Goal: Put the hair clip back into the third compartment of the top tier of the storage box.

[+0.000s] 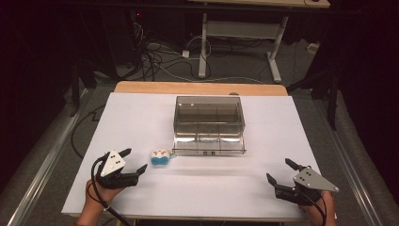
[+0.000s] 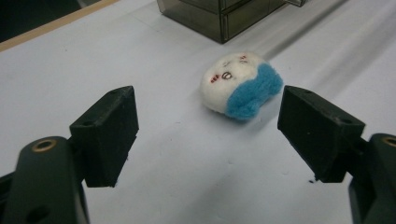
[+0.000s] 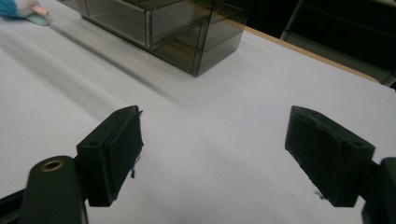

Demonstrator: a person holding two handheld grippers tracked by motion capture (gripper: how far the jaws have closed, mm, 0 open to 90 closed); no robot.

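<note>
A small white plush toy with a blue bow [image 1: 160, 157] lies on the white table, just left of a smoky clear plastic drawer box [image 1: 209, 123] whose lower drawer is pulled out toward me. My left gripper [image 1: 133, 161] rests at the front left, open, its jaws aimed at the toy a short way off. In the left gripper view the toy [image 2: 240, 85] lies beyond and between the wide-apart jaws of the left gripper [image 2: 208, 133], untouched. My right gripper [image 1: 279, 171] sits at the front right, open and empty. In the right gripper view the right gripper [image 3: 212, 156] faces the box [image 3: 163, 25].
The white sheet [image 1: 141, 113] covers a wooden table whose far edge [image 1: 200, 87] shows bare wood. Beyond it stand a desk frame [image 1: 244, 33] and tangled cables [image 1: 160, 56] on the floor. A metal rail [image 1: 42, 160] runs along the left side.
</note>
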